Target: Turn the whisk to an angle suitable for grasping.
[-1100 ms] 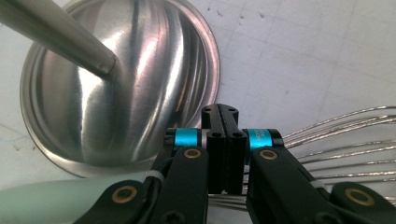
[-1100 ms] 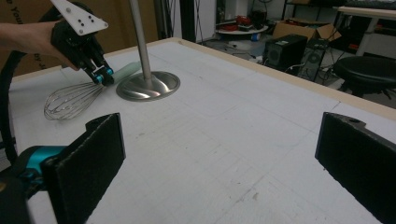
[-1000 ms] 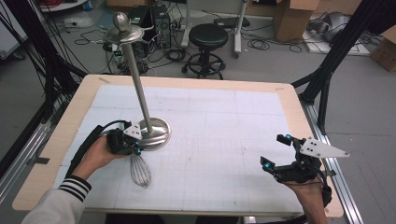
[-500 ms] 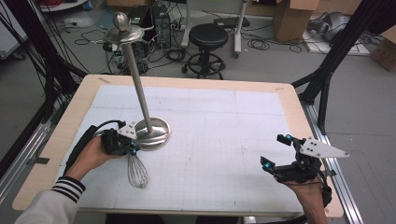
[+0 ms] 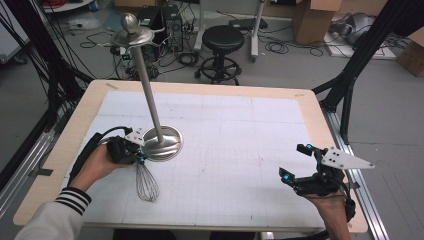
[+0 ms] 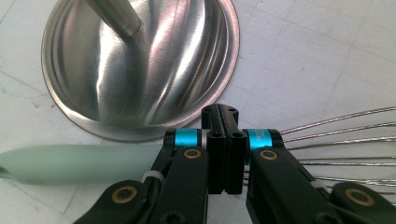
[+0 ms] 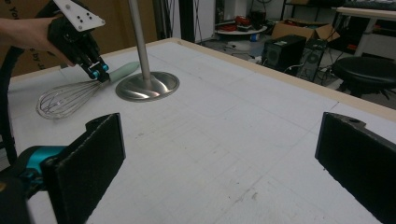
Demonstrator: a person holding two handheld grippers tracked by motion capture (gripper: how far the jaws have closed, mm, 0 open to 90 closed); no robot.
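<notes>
Looking from the left, the left gripper [image 5: 139, 156] is down on the table [image 5: 310, 107] with its jaws pressed together on the whisk [image 5: 145, 182], pinching it right where the pale green handle [image 6: 70, 163] meets the wires. In the left gripper view the handle runs out to one side of the black fingers [image 6: 218, 154] and the wire loops [image 6: 341, 140] fan out to the other side, so the grip sits at the neck. Just beyond the fingertips, nearly touching the handle, is the round steel base [image 5: 164, 143] of the tall stand [image 5: 145, 80], whose pole rises to a hook-like cap well above the table.

Compared with a second ago, the left hand has drawn back a little toward the person and away from the base, and the whisk has come with it: the wire end now points more toward the near edge, while the wires appear to rest on the white mat. To me that reads as the grasp having taken, with the whisk following the hand rather than slipping. The lift seems not yet begun; raising it toward the top of the stand would be my guess for the next step.

Far to the right, the right gripper [image 5: 300, 167] hovers near the table's right edge, fingers [image 7: 93, 158] spread wide with nothing between them, the whisk well apart from it and unchanged in place.
</notes>
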